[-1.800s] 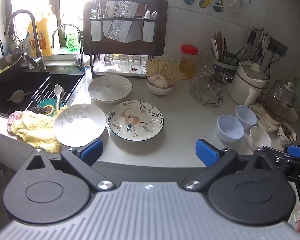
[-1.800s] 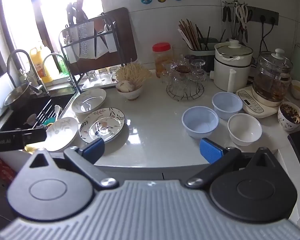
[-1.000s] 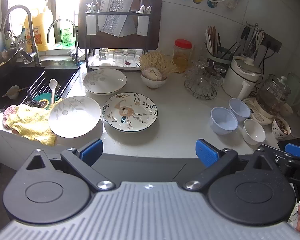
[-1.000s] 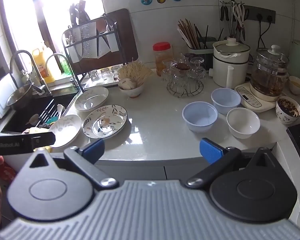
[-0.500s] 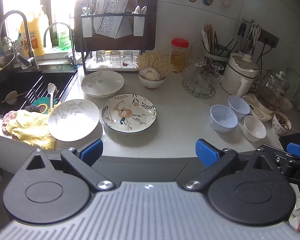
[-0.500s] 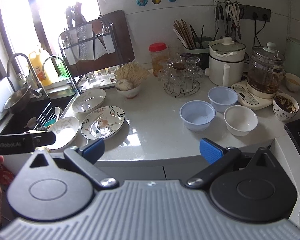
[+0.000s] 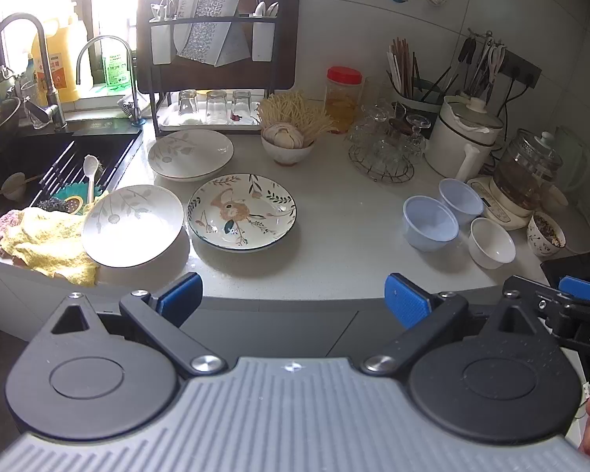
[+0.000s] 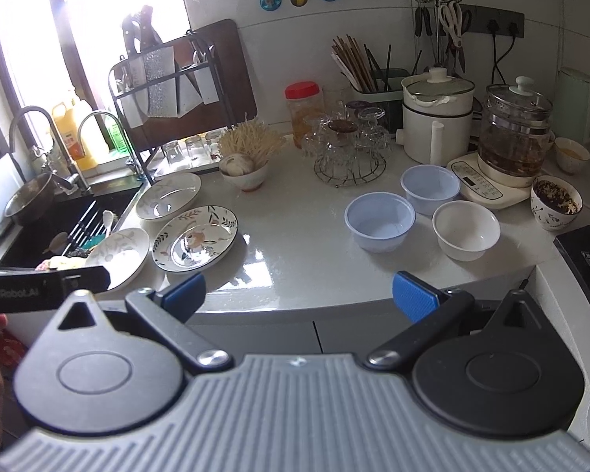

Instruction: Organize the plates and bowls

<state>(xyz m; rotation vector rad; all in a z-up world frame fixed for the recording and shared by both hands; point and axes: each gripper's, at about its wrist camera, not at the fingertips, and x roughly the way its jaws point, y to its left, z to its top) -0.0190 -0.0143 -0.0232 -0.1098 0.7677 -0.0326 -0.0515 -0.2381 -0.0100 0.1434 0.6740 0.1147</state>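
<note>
Plates (image 7: 241, 210) sat left on the tabletop (image 7: 342, 236), bowls (image 7: 430, 222) right; I held both the left hand-held gripper (image 7: 293, 299) and the right hand-held gripper (image 8: 299, 293) spread, empty.

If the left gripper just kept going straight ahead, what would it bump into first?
Probably the flowered plate lying on the counter. The open left gripper is short of the counter edge, so depth is uncertain; held low, it would meet that edge first.

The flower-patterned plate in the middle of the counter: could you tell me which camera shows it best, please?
The left wrist view: the flower-patterned plate sits near centre, its pattern clear. The right wrist view shows it off to the left, foreshortened, with glare.
</note>
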